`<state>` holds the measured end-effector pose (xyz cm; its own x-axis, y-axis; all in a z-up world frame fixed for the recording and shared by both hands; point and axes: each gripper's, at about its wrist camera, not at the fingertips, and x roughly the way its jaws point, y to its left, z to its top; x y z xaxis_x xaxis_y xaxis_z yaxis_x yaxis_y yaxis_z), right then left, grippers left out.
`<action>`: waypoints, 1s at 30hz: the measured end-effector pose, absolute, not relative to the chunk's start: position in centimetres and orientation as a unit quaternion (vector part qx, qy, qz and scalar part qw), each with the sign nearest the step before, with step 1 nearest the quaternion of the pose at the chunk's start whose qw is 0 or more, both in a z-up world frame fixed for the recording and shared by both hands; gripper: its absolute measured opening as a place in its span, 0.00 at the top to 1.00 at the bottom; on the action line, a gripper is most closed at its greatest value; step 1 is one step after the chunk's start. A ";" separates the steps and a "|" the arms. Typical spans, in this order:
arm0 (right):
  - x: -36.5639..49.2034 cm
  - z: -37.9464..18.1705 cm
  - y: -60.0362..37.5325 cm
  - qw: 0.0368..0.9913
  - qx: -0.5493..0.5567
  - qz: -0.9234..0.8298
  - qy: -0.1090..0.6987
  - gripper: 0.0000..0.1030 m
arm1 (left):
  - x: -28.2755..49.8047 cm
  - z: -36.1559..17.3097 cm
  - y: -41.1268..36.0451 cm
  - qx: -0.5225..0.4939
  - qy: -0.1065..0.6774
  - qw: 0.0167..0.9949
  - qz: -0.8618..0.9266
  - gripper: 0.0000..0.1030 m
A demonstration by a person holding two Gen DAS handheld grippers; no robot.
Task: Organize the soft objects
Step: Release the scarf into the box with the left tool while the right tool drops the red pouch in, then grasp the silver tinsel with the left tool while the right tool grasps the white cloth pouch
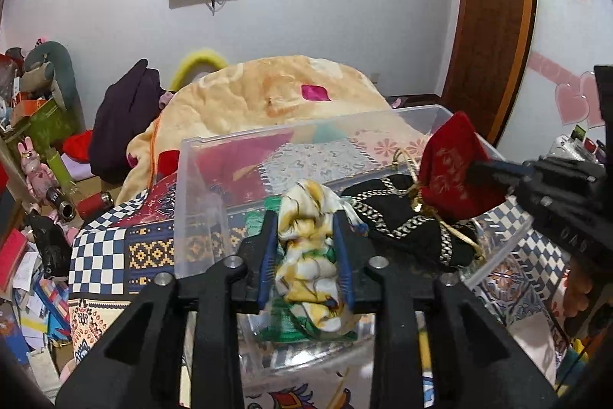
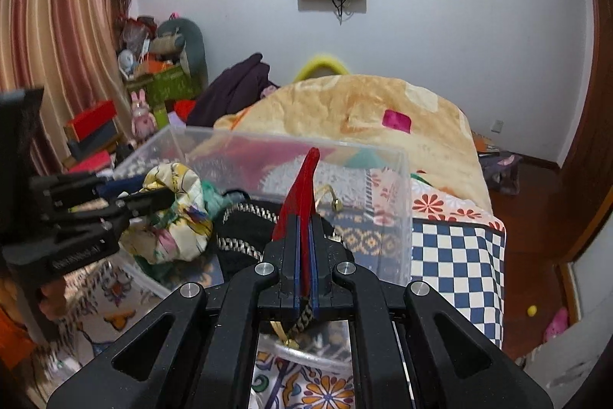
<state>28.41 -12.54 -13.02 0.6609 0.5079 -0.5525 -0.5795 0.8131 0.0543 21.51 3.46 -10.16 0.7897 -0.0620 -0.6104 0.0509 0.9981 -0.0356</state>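
A clear plastic bin [image 1: 306,126] stands on the patterned quilt. My left gripper [image 1: 304,217] reaches into it with a floral yellow-and-white cloth bundle [image 1: 310,255] pinched between the blue pads [image 1: 268,255]; the bundle's lower end rests in the bin. To its right in the bin lies a black pouch [image 1: 413,221] with chain-pattern trim and a gold cord. Above that pouch my right gripper [image 1: 479,171] is shut on a red embroidered pouch [image 1: 448,163]. In the right wrist view the red pouch [image 2: 302,186] stands edge-on between the shut pads of the right gripper [image 2: 304,223], with the floral bundle [image 2: 180,213] at the left.
The bin [image 2: 291,140] sits on a bed with a checked patchwork quilt [image 2: 452,255] and a peach blanket [image 2: 345,106] behind it. A dark purple garment [image 1: 122,117] lies at the back left. Boxes and toys [image 1: 38,125] crowd the left side. A wooden door [image 1: 494,25] is on the right.
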 end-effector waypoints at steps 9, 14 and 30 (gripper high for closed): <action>26.7 -13.0 -12.4 0.905 -0.099 0.302 0.283 0.60 | 19.0 -8.9 2.8 -0.006 0.301 0.953 -0.032 0.39; 25.0 -11.7 -13.2 0.912 -0.101 0.302 0.256 0.44 | 16.8 -7.6 2.8 -0.023 0.283 0.958 -0.040 0.31; 18.8 -11.5 -16.3 0.924 -0.049 0.296 0.236 0.02 | 9.8 -7.2 1.3 -0.020 0.280 0.958 -0.054 0.04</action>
